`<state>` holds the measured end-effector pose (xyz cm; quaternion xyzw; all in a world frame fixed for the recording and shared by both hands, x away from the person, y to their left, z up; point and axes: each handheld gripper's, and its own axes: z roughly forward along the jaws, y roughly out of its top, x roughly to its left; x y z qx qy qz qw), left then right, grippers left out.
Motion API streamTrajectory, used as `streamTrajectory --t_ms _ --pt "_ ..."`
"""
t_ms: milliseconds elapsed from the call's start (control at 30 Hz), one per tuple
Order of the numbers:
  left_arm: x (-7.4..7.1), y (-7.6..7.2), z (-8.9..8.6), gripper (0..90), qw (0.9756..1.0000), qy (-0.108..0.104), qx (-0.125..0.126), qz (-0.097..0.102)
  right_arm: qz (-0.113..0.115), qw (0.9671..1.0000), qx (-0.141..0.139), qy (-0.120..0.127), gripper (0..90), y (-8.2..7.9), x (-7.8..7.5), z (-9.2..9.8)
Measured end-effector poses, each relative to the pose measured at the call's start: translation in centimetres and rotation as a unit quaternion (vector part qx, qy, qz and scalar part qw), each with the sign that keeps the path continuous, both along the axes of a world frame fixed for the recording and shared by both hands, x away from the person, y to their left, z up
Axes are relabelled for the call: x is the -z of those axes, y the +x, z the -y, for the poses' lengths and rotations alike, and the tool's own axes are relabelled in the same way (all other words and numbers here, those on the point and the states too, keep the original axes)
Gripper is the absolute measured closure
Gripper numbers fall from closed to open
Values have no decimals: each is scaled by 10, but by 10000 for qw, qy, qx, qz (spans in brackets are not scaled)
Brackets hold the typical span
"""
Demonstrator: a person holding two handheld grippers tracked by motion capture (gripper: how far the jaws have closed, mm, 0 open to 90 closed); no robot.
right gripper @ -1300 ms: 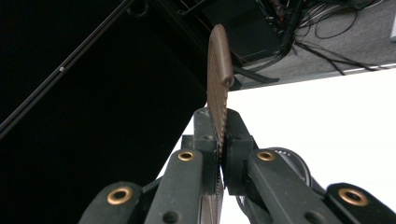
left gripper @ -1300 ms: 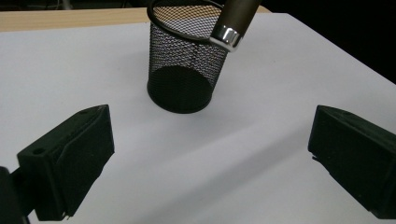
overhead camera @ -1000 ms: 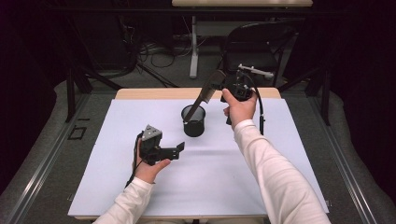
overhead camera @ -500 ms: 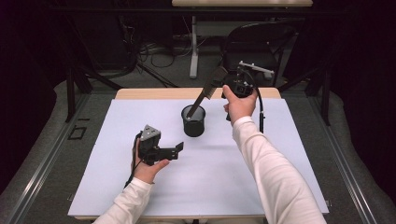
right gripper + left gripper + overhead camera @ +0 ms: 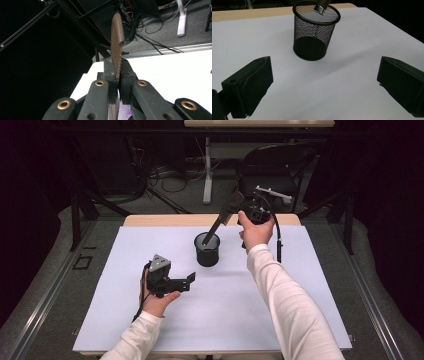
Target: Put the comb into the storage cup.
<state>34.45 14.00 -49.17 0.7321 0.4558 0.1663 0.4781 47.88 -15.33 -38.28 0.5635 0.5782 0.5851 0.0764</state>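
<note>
While the left claw [image 5: 324, 82] gapes, the right claw [image 5: 117, 75] pinches a brown tool [image 5: 117, 35] over the mesh cup [image 5: 207, 249]

The high view looks forward and down over the white table sheet [image 5: 210, 320]. The left gripper view sits low, facing the black wire-mesh cup [image 5: 314, 35] ahead of its jaws, shared with the high view. The right gripper view looks past the table's edge.

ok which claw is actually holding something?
The right claw, up by the far edge of the table: its jaws are clamped on a flat brown tool whose tip dips into the mesh cup. The left claw is open and empty.
</note>
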Motion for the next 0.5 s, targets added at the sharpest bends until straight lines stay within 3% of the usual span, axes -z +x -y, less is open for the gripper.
streamTrajectory --t_ms 500 --pt "-2 -1 -3 5 10000 -80 28 8 -2 9997 89 -230 869 6 11 -15"
